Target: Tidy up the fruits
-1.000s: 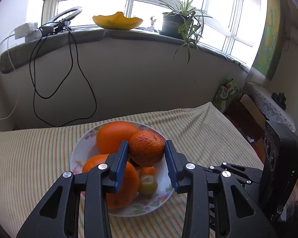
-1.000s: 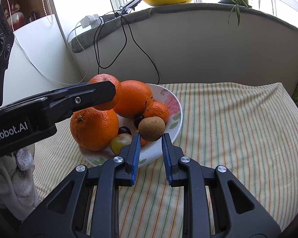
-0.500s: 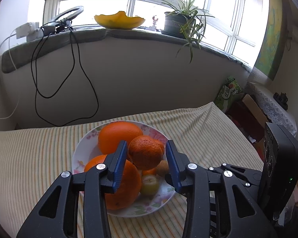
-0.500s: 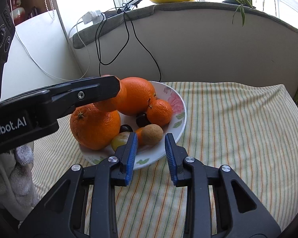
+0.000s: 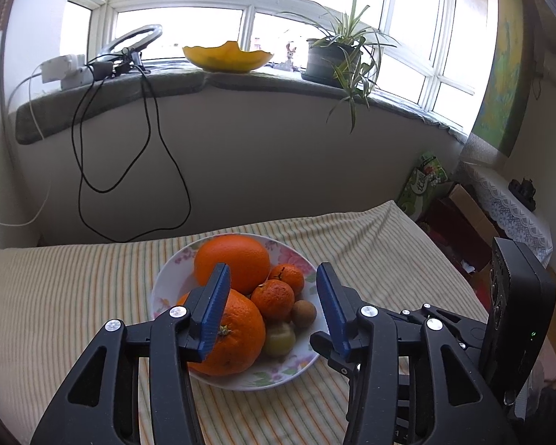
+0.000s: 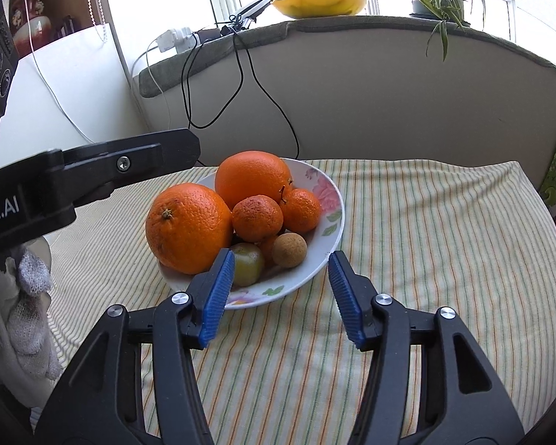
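Note:
A flowered white bowl (image 5: pixel 241 380) (image 6: pixel 331 222) on the striped cloth holds two big oranges (image 5: pixel 231 267) (image 6: pixel 189 228), two small mandarins (image 5: pixel 273 300) (image 6: pixel 257 218), a brown round fruit (image 5: pixel 303 313) (image 6: pixel 289 249) and a yellow-green fruit (image 5: pixel 279 339) (image 6: pixel 245 262). My left gripper (image 5: pixel 273 293) is open above the bowl's near side, nothing between its blue pads. My right gripper (image 6: pixel 278 272) is open too, at the bowl's near rim, empty. The left gripper's finger (image 6: pixel 122 165) shows from the side at the left of the right wrist view.
The striped cloth (image 6: pixel 426 241) covers the table, with free room to the right of the bowl. Behind stands a wall with black cables (image 5: pixel 155 170), a sill with a yellow dish (image 5: pixel 228 57) and a potted plant (image 5: pixel 337 63). Boxes and bags (image 5: pixel 456 215) lie at the right.
My left gripper let go of the small mandarin, which now rests in the bowl, and its jaws widened. My right gripper released the brown fruit into the bowl, opened wide and pulled back.

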A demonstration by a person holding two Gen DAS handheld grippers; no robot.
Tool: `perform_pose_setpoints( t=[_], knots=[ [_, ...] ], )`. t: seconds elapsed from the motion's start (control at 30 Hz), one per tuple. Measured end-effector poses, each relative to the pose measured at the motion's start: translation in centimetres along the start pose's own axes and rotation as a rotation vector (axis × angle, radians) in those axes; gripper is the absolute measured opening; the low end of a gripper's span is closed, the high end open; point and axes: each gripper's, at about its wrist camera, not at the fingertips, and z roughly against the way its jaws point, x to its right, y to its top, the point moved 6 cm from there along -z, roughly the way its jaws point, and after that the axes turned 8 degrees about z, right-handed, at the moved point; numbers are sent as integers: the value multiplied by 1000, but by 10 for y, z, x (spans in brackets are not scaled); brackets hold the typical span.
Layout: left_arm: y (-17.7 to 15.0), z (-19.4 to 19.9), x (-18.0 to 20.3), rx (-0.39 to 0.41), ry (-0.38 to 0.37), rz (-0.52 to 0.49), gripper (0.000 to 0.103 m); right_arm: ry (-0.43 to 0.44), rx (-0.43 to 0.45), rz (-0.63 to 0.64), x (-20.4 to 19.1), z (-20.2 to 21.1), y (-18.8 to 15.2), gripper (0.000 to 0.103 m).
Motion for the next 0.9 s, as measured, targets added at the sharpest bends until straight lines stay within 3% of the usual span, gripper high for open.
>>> perform_pose_setpoints(
  t=[0.17,0.23,0.6,0.9],
  knots=[
    [0,12,1,18,5,-2,52,-4,11,-6,0,8,-2,66],
    [0,17,1,25,11,-1,60,-10,15,-7,0,12,-2,68],
    [-17,40,-3,43,52,-3,76,-35,53,-41,8,38,-6,80],
    [-43,66,-5,69,140,-14,83,-28,80,-54,8,59,-16,88]
  ],
)
